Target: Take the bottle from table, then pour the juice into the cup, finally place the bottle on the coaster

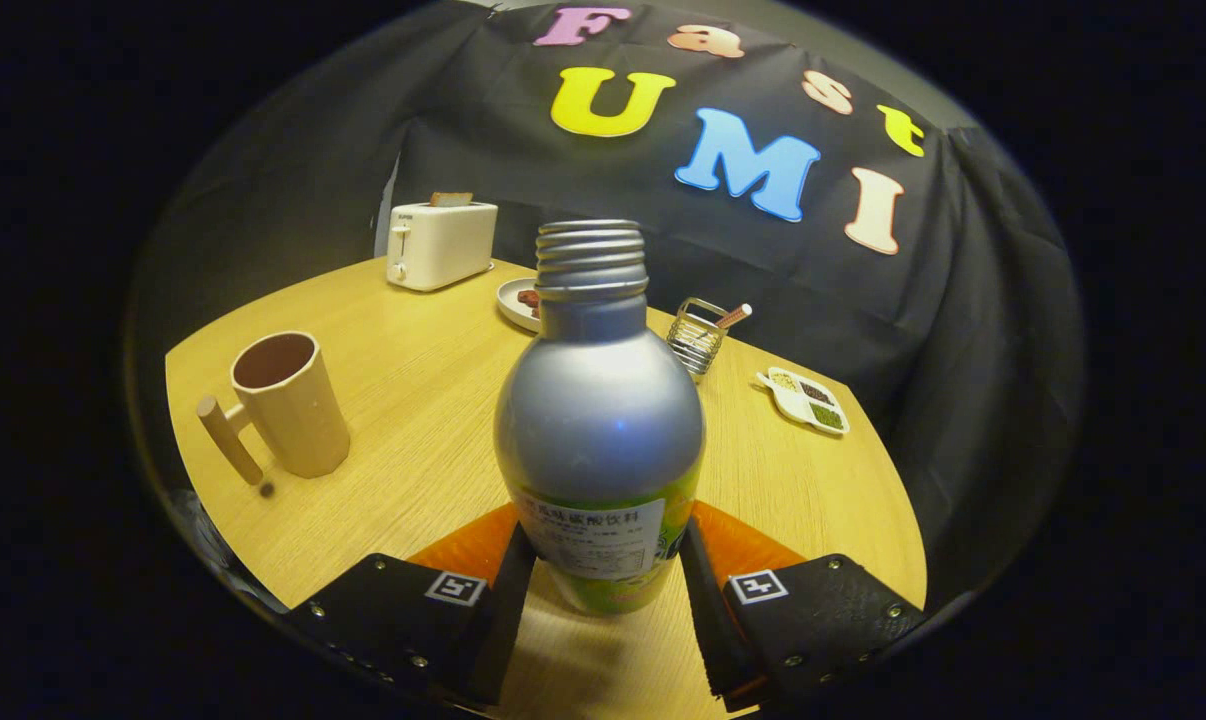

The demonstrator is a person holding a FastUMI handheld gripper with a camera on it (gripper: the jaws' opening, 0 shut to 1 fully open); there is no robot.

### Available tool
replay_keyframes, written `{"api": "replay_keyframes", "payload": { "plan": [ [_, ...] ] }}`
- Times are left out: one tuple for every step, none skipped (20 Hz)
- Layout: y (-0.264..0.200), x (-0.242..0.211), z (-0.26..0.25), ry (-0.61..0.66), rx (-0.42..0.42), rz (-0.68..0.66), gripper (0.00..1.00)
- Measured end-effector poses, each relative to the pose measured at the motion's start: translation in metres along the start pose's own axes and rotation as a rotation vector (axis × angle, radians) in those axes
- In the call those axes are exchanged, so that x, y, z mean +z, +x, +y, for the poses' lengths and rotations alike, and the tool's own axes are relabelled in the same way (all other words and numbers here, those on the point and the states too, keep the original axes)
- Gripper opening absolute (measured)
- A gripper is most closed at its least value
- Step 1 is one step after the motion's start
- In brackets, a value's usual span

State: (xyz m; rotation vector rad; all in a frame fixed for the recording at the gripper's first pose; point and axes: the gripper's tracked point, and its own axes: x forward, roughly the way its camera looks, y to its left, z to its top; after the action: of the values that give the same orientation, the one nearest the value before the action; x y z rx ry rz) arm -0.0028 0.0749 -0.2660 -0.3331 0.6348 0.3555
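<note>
Cup (pixel 288 405) stands on the table (pixel 413 400), left of and beyond the fingers. Bottle (pixel 600 420) upright, uncapped, between the fingers; gripper (pixel 603 590) closed on its lower body, both fingers pressing. Orange coaster (pixel 743 545) lies just behind the bottle's base.

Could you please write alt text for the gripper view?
An uncapped silver metal bottle stands upright between the gripper fingers, which press its sides, over an orange round coaster on a wooden table. A beige handled cup stands beyond, left.
</note>
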Motion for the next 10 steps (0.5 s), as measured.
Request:
{"api": "replay_keyframes", "payload": {
  "plan": [
    [0.0, 0.004, 0.0, -0.018, 0.002, -0.005, 0.74],
    [0.0, 0.009, 0.003, -0.031, 0.003, -0.005, 0.73],
    [0.0, 0.01, 0.006, -0.043, 0.002, -0.004, 0.73],
    [0.0, 0.014, 0.008, -0.057, 0.002, -0.001, 0.73],
    [0.001, 0.017, 0.01, -0.075, 0.001, 0.003, 0.74],
    [0.001, 0.02, 0.012, -0.101, -0.007, 0.009, 0.73],
    [0.002, 0.023, 0.012, -0.137, -0.024, 0.018, 0.73],
    [0.002, 0.025, 0.013, -0.165, -0.034, 0.024, 0.73],
    [0.003, 0.025, 0.012, -0.19, -0.045, 0.03, 0.73],
    [0.004, 0.027, 0.014, -0.209, -0.053, 0.035, 0.73]
  ]
}}
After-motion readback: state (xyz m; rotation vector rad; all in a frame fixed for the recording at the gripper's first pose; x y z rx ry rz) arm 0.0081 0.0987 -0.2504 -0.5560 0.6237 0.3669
